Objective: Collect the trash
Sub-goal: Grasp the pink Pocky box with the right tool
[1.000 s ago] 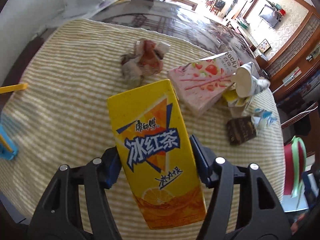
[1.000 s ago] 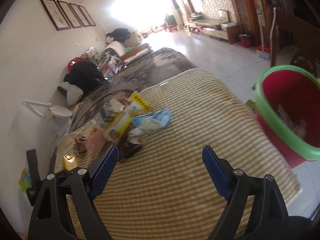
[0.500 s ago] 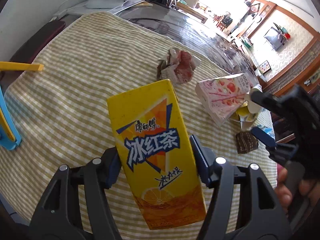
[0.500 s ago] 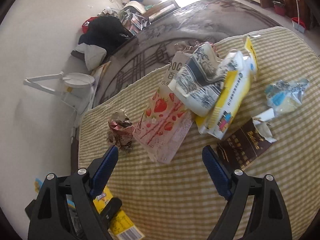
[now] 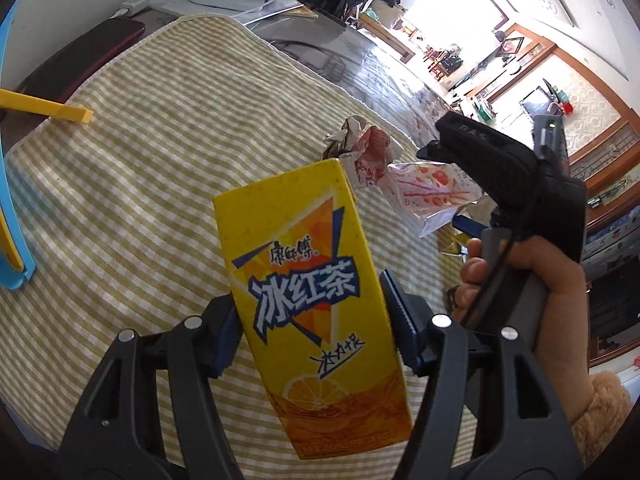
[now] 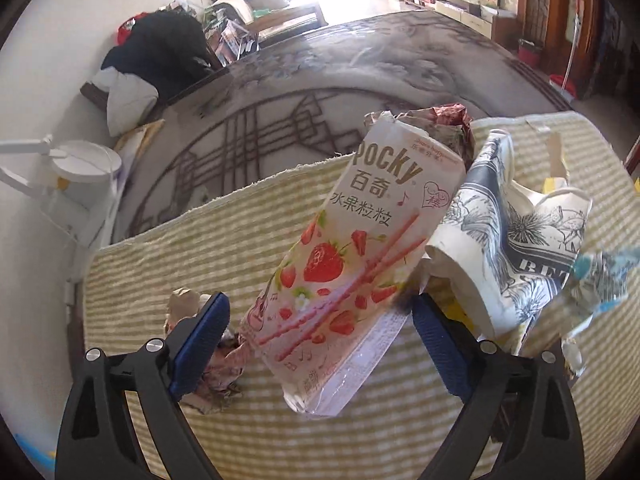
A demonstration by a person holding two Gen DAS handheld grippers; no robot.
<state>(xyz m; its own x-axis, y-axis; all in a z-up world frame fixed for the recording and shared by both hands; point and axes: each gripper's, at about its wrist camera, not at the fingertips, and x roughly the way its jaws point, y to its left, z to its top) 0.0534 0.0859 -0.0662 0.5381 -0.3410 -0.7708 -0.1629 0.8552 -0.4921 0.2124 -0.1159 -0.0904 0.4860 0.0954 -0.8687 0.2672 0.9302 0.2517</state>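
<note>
My left gripper [image 5: 312,320] is shut on a yellow iced-tea carton [image 5: 308,292] and holds it above the striped cloth [image 5: 140,168]. My right gripper [image 6: 320,332] is open, its fingers on either side of a pink Pocky box [image 6: 340,280] that lies on the cloth. The box also shows in the left wrist view [image 5: 432,196], partly behind the right gripper's body [image 5: 516,184]. A crumpled wrapper [image 6: 216,364] lies beside the right gripper's left finger; it also shows in the left wrist view [image 5: 364,148].
A crushed paper cup [image 6: 508,240], a blue-white wrapper [image 6: 600,284] and a brown wrapper [image 6: 440,120] lie right of and behind the box. A yellow and blue clip [image 5: 12,184] lies at the cloth's left edge. A white lamp [image 6: 76,168] stands on the dark table.
My right gripper has moved in close over the Pocky box, which now sits between its open fingers. My left gripper keeps hold of the carton and has shifted slightly.
</note>
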